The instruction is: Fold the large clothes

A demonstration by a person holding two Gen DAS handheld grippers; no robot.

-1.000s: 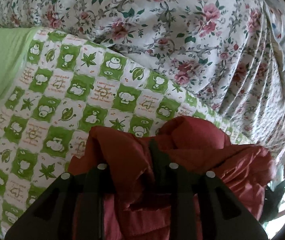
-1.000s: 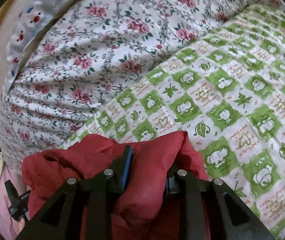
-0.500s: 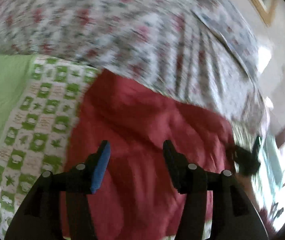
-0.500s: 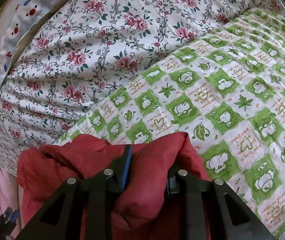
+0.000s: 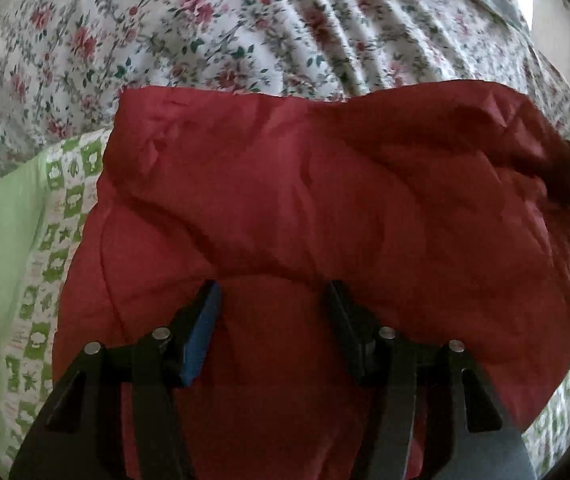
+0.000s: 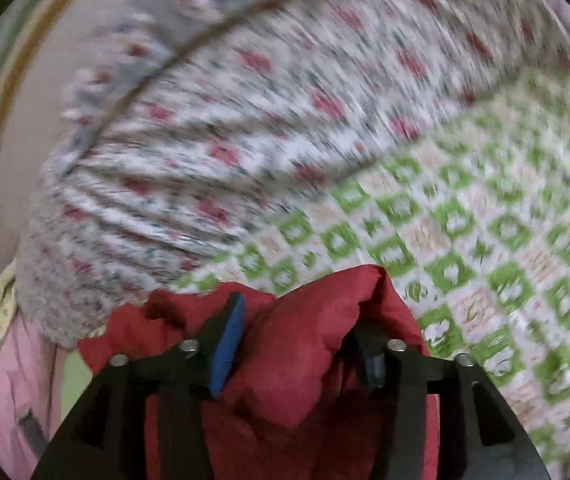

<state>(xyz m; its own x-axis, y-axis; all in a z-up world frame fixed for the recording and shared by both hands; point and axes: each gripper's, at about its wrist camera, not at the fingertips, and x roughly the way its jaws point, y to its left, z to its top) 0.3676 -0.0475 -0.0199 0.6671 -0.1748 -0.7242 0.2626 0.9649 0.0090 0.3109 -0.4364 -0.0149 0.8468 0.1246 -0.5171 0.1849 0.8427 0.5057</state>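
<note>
Left wrist view
Garment: a red padded garment [image 5: 325,216], probably a jacket, lies spread in a broad, roughly rectangular slab on the bed, its far edge against the floral quilt [image 5: 245,32].
Bed cover: a green-and-white checked sheet [image 5: 57,240] shows at the garment's left side only.
Left gripper [image 5: 273,304]: fingers released and parted above the red cloth, the blue pad clear of it; nothing is clamped between them.
Progress: judged from the flat, doubled look of the slab, one fold appears laid down; edges are uneven and further folds likely remain.

Right wrist view (blurred)
Garment: a bunched end of the red padded garment [image 6: 301,356] rises between the fingers, lying on the checked sheet [image 6: 485,240] near the floral quilt [image 6: 205,140].
Right gripper [image 6: 297,320]: fingers are opening; the cloth sits between them but they no longer pinch it.
Progress: this end is still humped, so it seems to need smoothing.

Containers
Containers: none visible in either view; the garment rests directly on the bed.
</note>
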